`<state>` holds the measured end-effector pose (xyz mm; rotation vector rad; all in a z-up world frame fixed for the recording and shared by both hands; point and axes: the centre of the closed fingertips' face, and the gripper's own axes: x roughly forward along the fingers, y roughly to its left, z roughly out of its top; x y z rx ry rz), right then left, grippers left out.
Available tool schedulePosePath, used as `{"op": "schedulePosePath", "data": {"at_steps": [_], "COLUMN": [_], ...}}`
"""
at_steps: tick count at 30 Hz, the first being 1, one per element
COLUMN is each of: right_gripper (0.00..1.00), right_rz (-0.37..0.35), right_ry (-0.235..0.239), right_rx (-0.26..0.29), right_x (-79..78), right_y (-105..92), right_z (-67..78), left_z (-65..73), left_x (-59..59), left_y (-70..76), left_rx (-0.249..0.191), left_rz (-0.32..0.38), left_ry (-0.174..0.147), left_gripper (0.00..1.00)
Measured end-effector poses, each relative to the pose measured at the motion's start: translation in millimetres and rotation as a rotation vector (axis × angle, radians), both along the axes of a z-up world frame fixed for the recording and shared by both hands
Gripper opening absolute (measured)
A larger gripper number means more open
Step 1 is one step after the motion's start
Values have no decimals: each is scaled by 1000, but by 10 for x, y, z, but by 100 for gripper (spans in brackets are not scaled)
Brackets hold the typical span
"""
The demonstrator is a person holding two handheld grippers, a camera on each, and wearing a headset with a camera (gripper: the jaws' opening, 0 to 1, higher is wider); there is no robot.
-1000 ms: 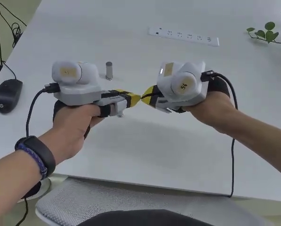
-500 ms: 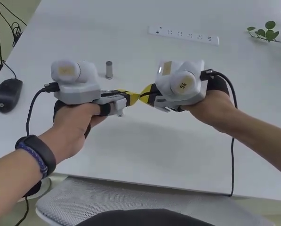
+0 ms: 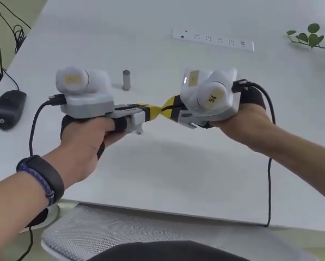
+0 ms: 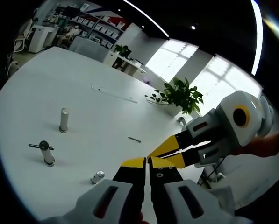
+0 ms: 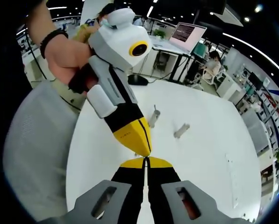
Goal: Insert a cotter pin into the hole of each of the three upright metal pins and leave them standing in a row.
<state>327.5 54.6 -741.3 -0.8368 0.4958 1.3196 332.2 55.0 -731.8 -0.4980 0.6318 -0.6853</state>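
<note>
Three metal pins [image 4: 63, 120] are on the white table [image 4: 27, 88]. One carries a cotter pin [image 4: 34, 146], and a loose cotter pin [image 4: 134, 139] lies apart. The left gripper [image 4: 147, 162] and right gripper [image 5: 146, 162] are both clenched, with nothing discernible between the jaws. They meet tip to tip above bare tabletop near the front edge, closer than a second ago.
</note>
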Motion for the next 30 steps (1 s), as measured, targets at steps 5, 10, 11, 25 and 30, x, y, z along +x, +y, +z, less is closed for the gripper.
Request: {"op": "schedulePosePath", "data": {"at_steps": [5,10,11,25,30], "right_gripper": [1,2,2,11,11], "right_rz": [-5,-8,-10,-56,-49], "right_ry": [3,21,24,136,176], "right_rx": [12,22,25,71,85], "right_x": [-6,-27,-29,27,-45], "right_y": [17,16,17,-77,-73], "right_z": [19,38,43,37,49], "left_z": [19,29,33,67,84], "left_x": [-4,-3,-1,-61,-108], "left_y": [12,7,6,-3,-38], "left_rx": [-12,-2,-2,18,27], "left_rz": [3,-16,-18,-82,-120], "left_ry": [-1,-18,-22,-68,-91], "left_gripper": [0,0,0,0,0]}}
